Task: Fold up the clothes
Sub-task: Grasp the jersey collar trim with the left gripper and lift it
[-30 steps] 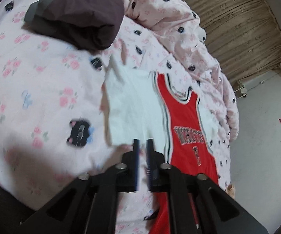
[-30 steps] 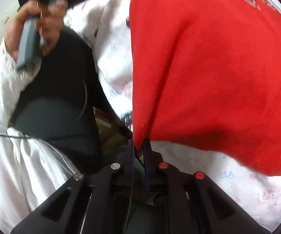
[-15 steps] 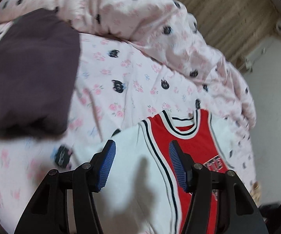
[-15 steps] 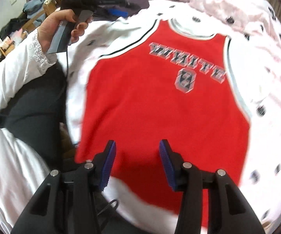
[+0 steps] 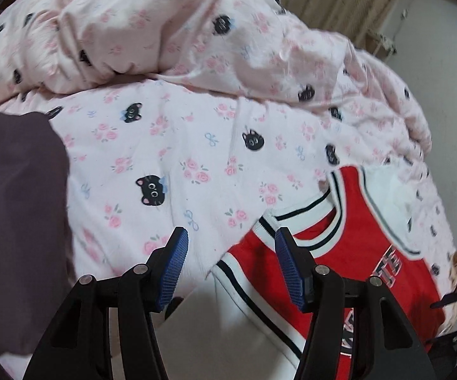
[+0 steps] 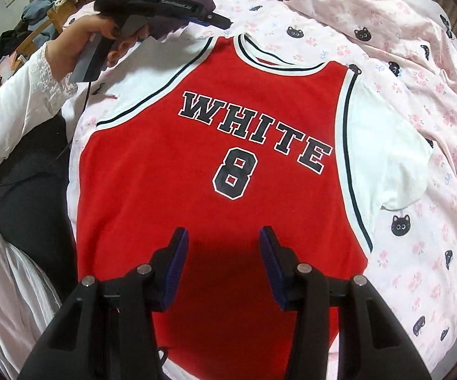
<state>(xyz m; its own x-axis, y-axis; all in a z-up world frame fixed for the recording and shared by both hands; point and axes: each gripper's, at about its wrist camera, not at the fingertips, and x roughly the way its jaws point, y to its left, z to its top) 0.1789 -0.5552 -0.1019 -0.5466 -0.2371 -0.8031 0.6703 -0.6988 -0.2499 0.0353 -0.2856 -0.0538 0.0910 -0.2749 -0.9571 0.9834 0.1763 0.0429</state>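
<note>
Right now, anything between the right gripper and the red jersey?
Nothing visible. The right gripper hangs open directly over the lower part of the red jersey, which lies flat on the pink bedspread. The left gripper sits off by the collar, not in between.

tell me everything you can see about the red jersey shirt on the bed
The red jersey shirt lies spread flat, front up, on the pink cat-print bedsheet. Soft knit by its look, with white short sleeves, black-and-white trim at neck and armholes, black "WHITE" lettering and an 8. Nothing grips it: both grippers hover above with open jaws.
</note>
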